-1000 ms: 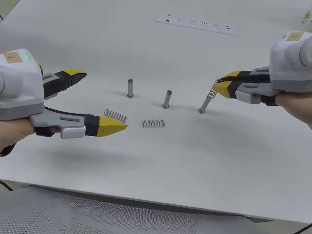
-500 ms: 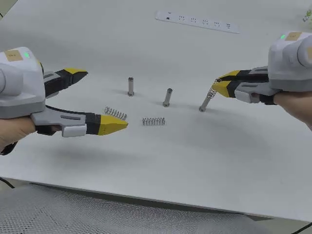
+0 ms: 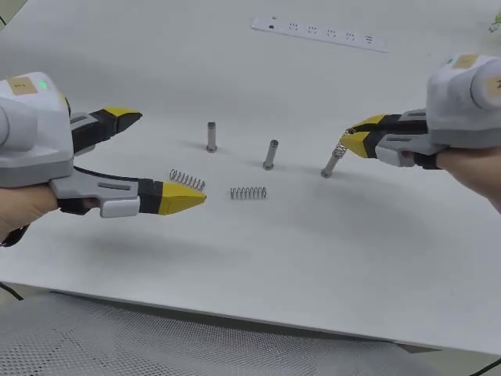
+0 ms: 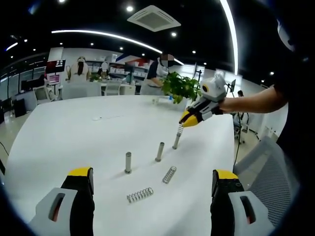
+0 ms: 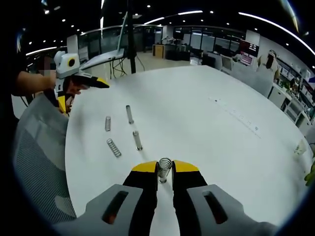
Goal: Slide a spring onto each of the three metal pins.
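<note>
Apparently right gripper (image 3: 351, 136) pinches spring (image 5: 164, 167) on tilted pin (image 3: 329, 168), tip hidden; left gripper (image 4: 152, 173) jaws spread.

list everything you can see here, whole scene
table: 1, white, under everything
left pin, middle pin, right pin: 3, silver metal, in a row mid-table; the right one leans
loose springs: 2, silver, lying flat in front of the pins
third spring: 1, silver, at the top of the right pin
power strip: 1, white, far side of the table
chair: 1, grey mesh, near edge
plant: 1, green, beyond the table
people: a few, background
left gripper: grey with yellow tips, open, beside the loose springs
right gripper: same colours, shut on the third spring
hands: 2, holding the grippers
</note>
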`<action>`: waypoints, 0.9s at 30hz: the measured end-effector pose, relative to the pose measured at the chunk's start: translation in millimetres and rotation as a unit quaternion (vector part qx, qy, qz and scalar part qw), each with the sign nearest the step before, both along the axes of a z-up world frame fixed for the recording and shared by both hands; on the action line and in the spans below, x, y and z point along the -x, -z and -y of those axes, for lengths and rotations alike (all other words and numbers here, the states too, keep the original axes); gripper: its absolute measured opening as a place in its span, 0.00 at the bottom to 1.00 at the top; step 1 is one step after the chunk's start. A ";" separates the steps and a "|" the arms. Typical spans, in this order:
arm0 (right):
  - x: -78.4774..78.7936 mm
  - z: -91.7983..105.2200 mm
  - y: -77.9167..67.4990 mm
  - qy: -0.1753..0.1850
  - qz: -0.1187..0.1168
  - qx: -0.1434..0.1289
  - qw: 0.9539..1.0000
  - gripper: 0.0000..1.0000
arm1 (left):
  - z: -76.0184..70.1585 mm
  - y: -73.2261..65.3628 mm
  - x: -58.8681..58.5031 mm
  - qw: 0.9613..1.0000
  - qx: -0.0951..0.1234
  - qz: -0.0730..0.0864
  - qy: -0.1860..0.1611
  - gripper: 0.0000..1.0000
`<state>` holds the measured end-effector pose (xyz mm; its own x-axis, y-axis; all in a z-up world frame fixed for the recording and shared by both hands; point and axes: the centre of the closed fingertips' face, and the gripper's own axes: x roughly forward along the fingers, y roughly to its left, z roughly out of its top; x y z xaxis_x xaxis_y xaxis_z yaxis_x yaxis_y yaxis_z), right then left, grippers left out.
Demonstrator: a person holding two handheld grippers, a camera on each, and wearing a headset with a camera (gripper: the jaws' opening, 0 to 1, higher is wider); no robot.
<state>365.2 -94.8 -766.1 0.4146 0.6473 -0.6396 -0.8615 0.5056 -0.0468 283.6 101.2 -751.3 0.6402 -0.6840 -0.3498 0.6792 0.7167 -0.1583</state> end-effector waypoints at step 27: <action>2.3 -1.6 28.8 -0.010 -0.016 0.036 0.999 0.08 | -1.3 1.2 0.9 1.000 0.001 -0.003 -0.002 0.97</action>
